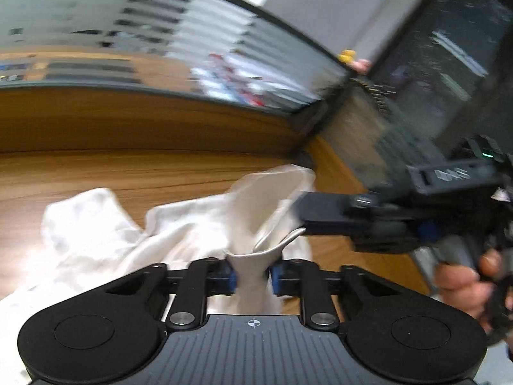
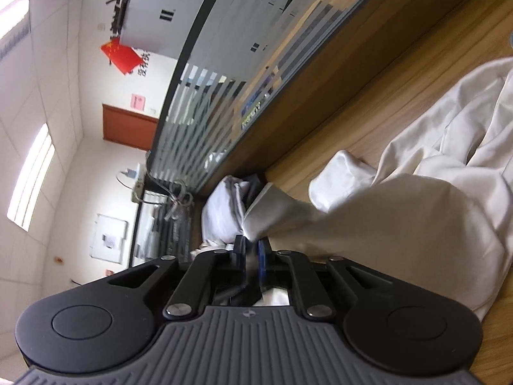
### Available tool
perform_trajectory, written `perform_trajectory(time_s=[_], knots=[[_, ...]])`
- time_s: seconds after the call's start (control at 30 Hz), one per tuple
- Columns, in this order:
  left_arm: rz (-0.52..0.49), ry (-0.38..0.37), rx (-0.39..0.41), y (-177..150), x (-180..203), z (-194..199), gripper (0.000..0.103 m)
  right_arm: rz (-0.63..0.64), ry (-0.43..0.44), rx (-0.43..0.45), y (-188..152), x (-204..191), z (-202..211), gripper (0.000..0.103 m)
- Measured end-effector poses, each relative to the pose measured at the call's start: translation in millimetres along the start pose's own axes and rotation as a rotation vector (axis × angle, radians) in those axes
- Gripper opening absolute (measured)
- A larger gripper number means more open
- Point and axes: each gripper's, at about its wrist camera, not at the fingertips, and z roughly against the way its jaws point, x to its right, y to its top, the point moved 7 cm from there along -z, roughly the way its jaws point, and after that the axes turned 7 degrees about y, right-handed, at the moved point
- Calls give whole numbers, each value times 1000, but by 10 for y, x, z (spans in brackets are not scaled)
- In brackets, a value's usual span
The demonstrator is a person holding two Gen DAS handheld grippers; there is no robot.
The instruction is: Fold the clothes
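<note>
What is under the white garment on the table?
Wooden table shows around the white garment. Whatever lies beneath its spread folds is covered. Left gripper and right gripper each pinch a bunched part.

Light: bright ceiling panels [image 2: 32, 173], seen from the right wrist
Glare: white garment [image 1: 89, 224] blown out at left
Blur: right claw [image 1: 298, 215] and glass partition [image 1: 224, 64] smeared
Distortion: strong fisheye bending at edges

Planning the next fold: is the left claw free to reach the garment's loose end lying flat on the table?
Probably not yet: the left claw is shut on a bunch of the white garment, so it must release first.
</note>
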Motion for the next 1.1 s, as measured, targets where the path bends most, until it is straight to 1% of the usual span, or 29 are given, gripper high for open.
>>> perform_trajectory(time_s=[0.03,0.07,0.13,0.2,0.33,0.4,0.47,0.57,0.63,0.73,0.77,0.8,0.83,0.87,0.93,1.0,1.03,1.1], knots=[[14,34,2,2,-96,7,16,15,-10,-4,1,-4,2,14],[30,67,4,3,-196,16,14,30,-28,1,26,16,37,22],[64,136,7,-1,-444,55,13,55,-70,12,64,71,128,28],[109,202,-2,-16,-729,102,13,74,-122,21,89,148,242,28],[227,302,-19,-95,-1302,291,13,113,-281,31,92,453,452,29],[247,378,-21,-149,-1551,399,13,123,-367,28,78,653,579,29],[263,456,-25,-206,-1776,500,13,121,-435,24,43,862,703,29],[257,635,-59,-330,-2085,612,13,109,-511,16,-28,1118,821,29],[273,682,-96,-438,-2238,647,13,116,-555,0,-90,1255,835,29],[337,599,-145,-610,-2340,657,16,134,-595,-33,-188,1410,795,29],[347,571,-152,-642,-2315,651,21,142,-608,-44,-209,1451,744,30],[354,544,-156,-673,-2281,644,32,151,-621,-55,-230,1492,693,32],[361,517,-160,-703,-2246,639,39,159,-633,-66,-250,1533,643,36],[360,501,-156,-720,-2211,646,49,167,-646,-74,-260,1572,598,43],[351,476,-143,-734,-2122,672,52,179,-662,-92,-277,1649,502,46],[358,437,-137,-748,-2000,690,62,170,-679,-99,-265,1753,415,57],[364,421,-133,-734,-1948,680,63,167,-683,-94,-253,1805,377,64],[374,394,-129,-701,-1850,654,64,161,-689,-92,-230,1903,297,66]])
